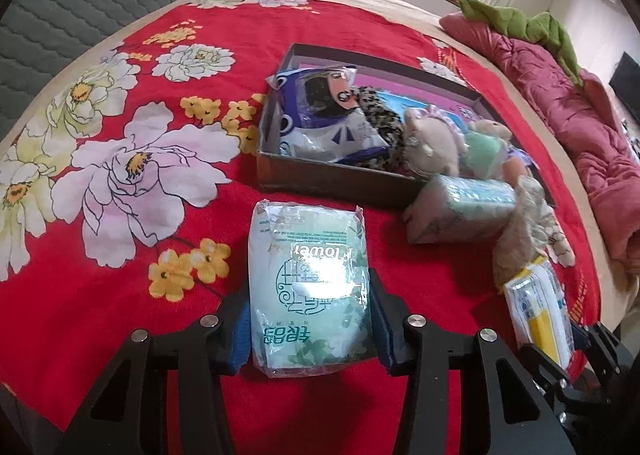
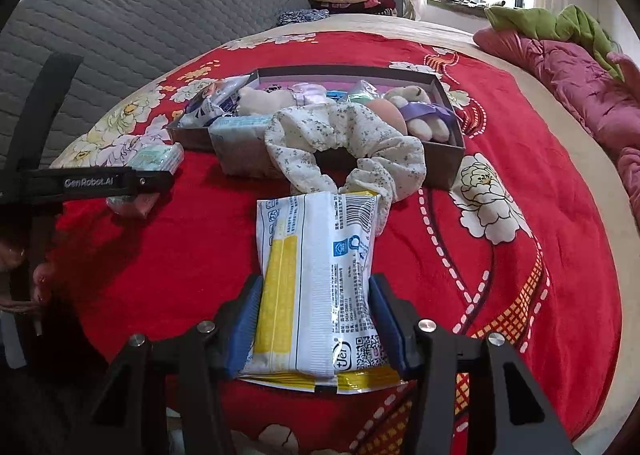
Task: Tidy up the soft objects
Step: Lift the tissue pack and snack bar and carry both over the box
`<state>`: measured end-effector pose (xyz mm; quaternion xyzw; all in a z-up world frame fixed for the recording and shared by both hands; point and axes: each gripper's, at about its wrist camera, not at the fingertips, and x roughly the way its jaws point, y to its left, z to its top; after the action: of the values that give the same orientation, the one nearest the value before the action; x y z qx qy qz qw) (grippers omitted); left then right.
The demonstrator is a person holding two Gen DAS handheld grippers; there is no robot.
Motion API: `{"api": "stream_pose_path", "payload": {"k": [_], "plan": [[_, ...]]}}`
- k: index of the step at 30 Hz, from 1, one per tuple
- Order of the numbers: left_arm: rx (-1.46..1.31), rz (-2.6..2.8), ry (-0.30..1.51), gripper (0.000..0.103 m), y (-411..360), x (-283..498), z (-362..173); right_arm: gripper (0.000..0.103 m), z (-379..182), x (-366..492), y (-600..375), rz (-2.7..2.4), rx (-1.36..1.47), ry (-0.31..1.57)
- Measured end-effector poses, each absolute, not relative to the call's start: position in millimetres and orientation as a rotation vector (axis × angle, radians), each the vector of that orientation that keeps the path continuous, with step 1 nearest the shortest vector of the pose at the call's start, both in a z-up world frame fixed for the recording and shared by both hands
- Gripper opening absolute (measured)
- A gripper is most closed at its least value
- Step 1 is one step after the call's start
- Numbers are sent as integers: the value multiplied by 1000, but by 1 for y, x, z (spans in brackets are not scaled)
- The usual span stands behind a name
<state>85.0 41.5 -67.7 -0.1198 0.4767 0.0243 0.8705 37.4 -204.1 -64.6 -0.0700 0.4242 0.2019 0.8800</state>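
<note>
Left gripper (image 1: 310, 329) jaws half closed, pads pressing both long sides of the green tissue pack (image 1: 308, 287), near edge of the red bedspread (image 1: 120, 215). Right gripper (image 2: 316, 327) likewise clamps the white-yellow wipes pack (image 2: 316, 275). Both look light, squashy, with slick crinkly film (may slip), so grip mid-body. Fabric scrunchie (image 2: 344, 143) lies just beyond, against the cardboard box (image 2: 444, 171) of plush toys.
</note>
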Motion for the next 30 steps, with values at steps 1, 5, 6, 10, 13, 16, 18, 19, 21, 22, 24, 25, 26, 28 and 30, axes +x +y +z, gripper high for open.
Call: {"api": "stream_pose_path", "payload": {"k": [1, 5, 6, 10, 13, 16, 18, 19, 21, 22, 24, 25, 26, 28, 30], "plan": [[-246, 47, 996, 50, 40, 83, -66, 54, -64, 37, -205, 420, -139, 889], [-232, 25, 996, 50, 33, 75, -64, 54, -67, 38, -214, 384, -130, 922], [-229, 19, 996, 50, 31, 74, -63, 54, -68, 37, -217, 371, -131, 931], [-216, -13, 985, 50, 20, 67, -56, 54, -61, 34, -230, 347, -105, 915], [-203, -33, 966, 50, 12, 63, -47, 54, -49, 32, -236, 347, -85, 882], [-193, -48, 946, 50, 7, 58, -38, 54, -44, 28, -236, 353, -105, 862], [-189, -55, 935, 50, 5, 56, -33, 54, -42, 26, -236, 356, -101, 862], [-188, -55, 931, 50, 4, 55, -31, 54, -41, 25, -236, 359, -102, 855], [-187, -58, 923, 50, 4, 52, -27, 54, -35, 22, -235, 380, -99, 836], [-186, -58, 919, 50, 3, 51, -25, 54, -33, 20, -235, 387, -95, 832], [-186, -57, 914, 50, 3, 50, -22, 54, -32, 20, -236, 402, -79, 839], [-187, -57, 912, 50, 3, 49, -22, 54, -33, 20, -236, 403, -76, 846], [-189, -57, 911, 50, 4, 49, -20, 54, -33, 20, -236, 401, -75, 844], [-188, -55, 904, 50, 4, 47, -18, 54, -30, 19, -238, 391, -72, 831], [-188, -56, 898, 50, 4, 46, -15, 54, -26, 19, -240, 387, -68, 812]]}}
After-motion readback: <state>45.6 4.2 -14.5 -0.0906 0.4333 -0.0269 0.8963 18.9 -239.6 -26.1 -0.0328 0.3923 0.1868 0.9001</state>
